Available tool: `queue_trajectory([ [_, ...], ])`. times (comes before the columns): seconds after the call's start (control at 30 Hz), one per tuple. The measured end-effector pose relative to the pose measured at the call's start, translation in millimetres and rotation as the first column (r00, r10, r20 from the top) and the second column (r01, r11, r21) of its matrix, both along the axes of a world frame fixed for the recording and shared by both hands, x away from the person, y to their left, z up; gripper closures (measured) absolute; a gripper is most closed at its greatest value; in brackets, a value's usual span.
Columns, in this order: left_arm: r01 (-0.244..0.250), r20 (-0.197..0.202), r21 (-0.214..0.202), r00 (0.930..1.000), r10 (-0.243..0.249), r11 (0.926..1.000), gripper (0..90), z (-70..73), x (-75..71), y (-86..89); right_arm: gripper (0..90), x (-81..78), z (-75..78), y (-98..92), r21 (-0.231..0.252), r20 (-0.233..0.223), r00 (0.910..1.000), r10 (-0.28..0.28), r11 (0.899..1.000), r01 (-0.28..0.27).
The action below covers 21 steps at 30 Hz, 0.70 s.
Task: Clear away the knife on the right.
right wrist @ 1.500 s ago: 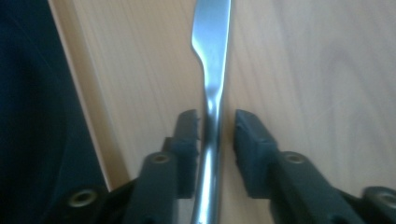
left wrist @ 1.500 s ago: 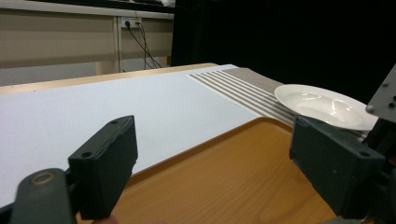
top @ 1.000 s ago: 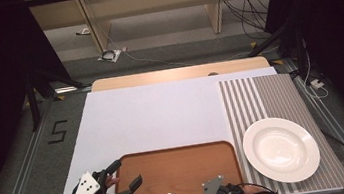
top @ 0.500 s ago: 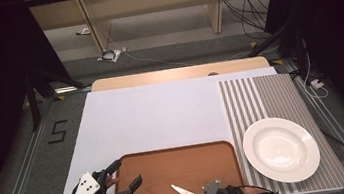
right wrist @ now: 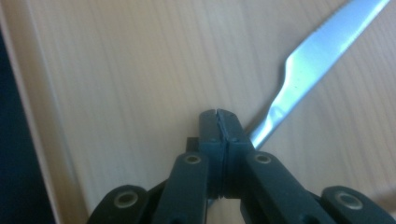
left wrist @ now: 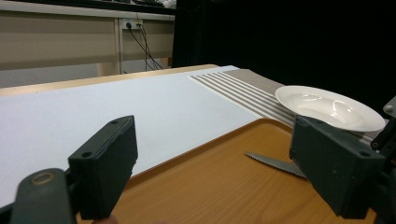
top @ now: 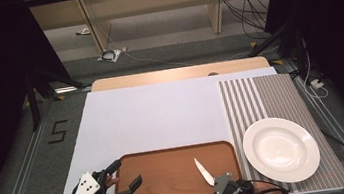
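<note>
A table knife (top: 203, 170) with a serrated blade points away and slightly left over the wooden tray (top: 168, 164). My right gripper (top: 214, 179) is shut on the knife's handle end at the tray's near edge. In the right gripper view the jaws (right wrist: 218, 114) are pressed together, and the knife blade (right wrist: 317, 51) runs out to the upper right across the tray (right wrist: 116, 70). My left gripper (top: 125, 175) stands open over the tray's left edge with nothing between its fingers. Between the open jaws of the left gripper (left wrist: 219, 154) I see the knife (left wrist: 275, 163) lying low over the tray (left wrist: 210, 186).
A white plate (top: 281, 149) sits on a striped grey mat (top: 256, 101) to the right of the tray, also seen as the plate (left wrist: 327, 105). A white board (top: 153, 119) covers the table beyond the tray. Shelving and cables lie beyond the far edge.
The knife blade has swung from pointing left to pointing away, and its tip has moved right and farther up the tray. The left gripper has not moved.
</note>
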<state>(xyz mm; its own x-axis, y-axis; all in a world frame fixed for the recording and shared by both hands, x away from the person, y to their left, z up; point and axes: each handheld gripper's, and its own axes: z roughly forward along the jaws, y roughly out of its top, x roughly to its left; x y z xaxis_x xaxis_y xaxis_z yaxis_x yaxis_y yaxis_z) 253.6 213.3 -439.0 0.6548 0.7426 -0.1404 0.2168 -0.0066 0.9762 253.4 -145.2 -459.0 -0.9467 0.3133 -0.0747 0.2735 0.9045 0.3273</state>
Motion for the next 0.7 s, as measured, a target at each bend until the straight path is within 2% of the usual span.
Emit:
queue_trajectory([
  [0.4, 0.000, 0.000, 0.000, 1.0000, 0.000, 1.0000, 15.2, -0.3, 0.1, -0.3, 89.9, 3.3, 0.9, -23.0, -0.006, 0.003, 0.9963, -0.085, 0.996, 0.085],
  [0.7, 0.001, -0.002, 0.000, 1.0000, -0.001, 1.0000, 15.2, -0.5, 0.3, -0.6, 87.2, 3.1, 1.1, -34.0, 0.012, 0.000, 0.9941, -0.108, 0.994, 0.108],
])
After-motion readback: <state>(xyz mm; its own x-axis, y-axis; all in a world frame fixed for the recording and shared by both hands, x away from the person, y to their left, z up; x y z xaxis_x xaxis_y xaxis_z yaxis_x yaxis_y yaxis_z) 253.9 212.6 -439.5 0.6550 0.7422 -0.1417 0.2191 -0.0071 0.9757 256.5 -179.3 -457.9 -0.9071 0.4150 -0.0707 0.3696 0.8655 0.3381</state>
